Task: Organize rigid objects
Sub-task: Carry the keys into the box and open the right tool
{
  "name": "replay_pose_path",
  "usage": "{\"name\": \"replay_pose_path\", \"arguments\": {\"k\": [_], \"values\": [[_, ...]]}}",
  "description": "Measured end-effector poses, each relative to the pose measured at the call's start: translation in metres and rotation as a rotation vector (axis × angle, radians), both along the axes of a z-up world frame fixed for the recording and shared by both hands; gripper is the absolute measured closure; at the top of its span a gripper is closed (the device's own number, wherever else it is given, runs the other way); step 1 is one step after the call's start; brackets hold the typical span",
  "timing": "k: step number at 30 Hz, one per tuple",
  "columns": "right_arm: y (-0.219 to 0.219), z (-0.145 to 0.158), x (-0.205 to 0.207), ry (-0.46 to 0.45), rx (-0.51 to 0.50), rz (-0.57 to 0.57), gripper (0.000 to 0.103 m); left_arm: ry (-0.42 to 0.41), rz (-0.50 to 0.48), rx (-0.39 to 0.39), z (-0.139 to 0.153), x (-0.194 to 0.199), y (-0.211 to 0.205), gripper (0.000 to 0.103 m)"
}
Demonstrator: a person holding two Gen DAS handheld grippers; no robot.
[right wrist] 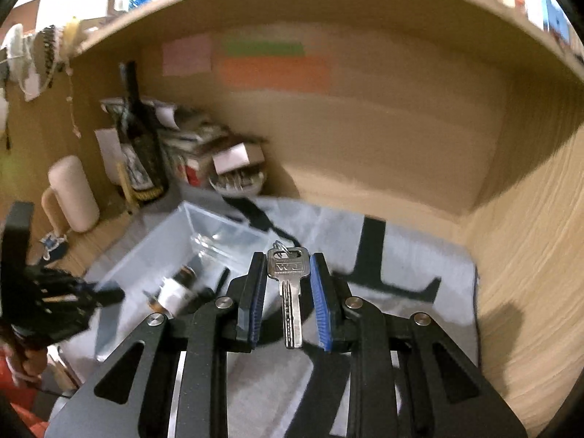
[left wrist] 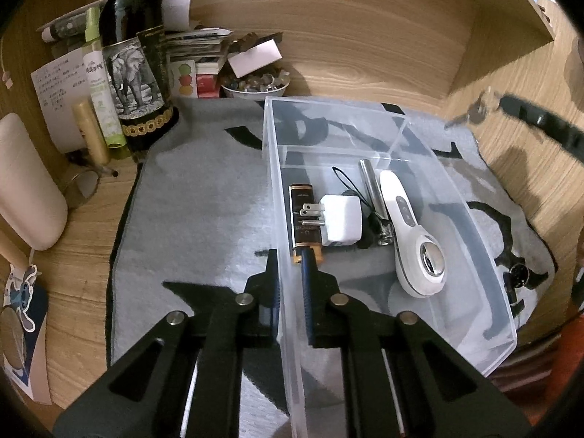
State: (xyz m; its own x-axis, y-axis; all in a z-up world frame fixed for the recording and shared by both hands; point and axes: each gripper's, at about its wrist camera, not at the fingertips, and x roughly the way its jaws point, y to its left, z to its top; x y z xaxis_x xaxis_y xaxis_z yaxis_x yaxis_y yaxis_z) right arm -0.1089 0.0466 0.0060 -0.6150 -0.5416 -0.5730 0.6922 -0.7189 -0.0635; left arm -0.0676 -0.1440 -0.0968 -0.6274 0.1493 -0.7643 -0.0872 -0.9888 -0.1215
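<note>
The left gripper (left wrist: pixel 290 273) sits at the bottom centre of its view, tilted down, its jaws clamped on the near left wall of the clear box (left wrist: pixel 489 266), which rests on a grey mat (left wrist: pixel 189 219) on the desk. In the box, mid-frame, lie a white charger (left wrist: pixel 343 221), a dark lighter (left wrist: pixel 304 226), a metal tube (left wrist: pixel 372 189) and a white handheld device (left wrist: pixel 408 233). The right gripper (right wrist: pixel 286 277) points downward above the mat, jaws closed on the head of a silver key (right wrist: pixel 288 288) whose blade runs back toward the camera; in the left view it shows blurred at upper right with the key.
</note>
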Motion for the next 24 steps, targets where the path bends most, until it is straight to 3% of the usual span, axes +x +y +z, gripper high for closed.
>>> {"name": "replay_pose_path", "arguments": {"k": [5, 12, 24], "values": [[-0.011, 0.014, 0.015, 0.037, -0.02, 0.052, 0.081, -0.011, -0.02, 0.011, 0.001, 0.0, 0.008, 0.092], [-0.035, 0.0, 0.027, 0.014, 0.01, 0.114, 0.081, -0.007, -0.034, 0.019, 0.0, 0.001, 0.015, 0.092], [-0.066, -0.055, 0.024, -0.166, 0.112, 0.182, 0.081, -0.007, -0.032, 0.032, -0.001, 0.001, 0.013, 0.092]]}}
